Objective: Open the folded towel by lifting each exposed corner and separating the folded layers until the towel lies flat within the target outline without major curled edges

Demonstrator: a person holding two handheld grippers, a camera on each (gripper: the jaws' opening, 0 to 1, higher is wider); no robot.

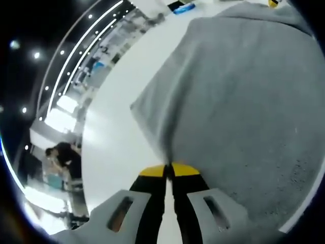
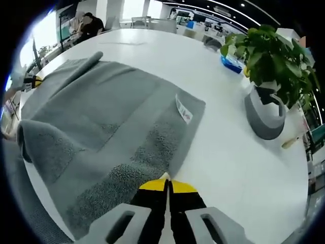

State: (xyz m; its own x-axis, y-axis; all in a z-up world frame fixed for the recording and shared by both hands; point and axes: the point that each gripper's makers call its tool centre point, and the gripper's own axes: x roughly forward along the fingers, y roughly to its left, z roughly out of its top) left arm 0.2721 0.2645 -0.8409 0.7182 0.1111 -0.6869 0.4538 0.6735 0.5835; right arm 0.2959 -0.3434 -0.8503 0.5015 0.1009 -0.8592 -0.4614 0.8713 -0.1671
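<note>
A grey towel spreads over the white table in the left gripper view. My left gripper is shut on its near edge, and the cloth rises in a pinched ridge from the yellow-tipped jaws. In the right gripper view the same towel lies mostly spread, with a white label near its right edge and a rolled fold at the far left. My right gripper is shut on the towel's near corner. The other gripper's yellow tip shows at the towel's far left edge.
A potted green plant in a grey pot stands on the table right of the towel. A blue object lies behind it. A person sits beyond the table's edge, and another person at the far end.
</note>
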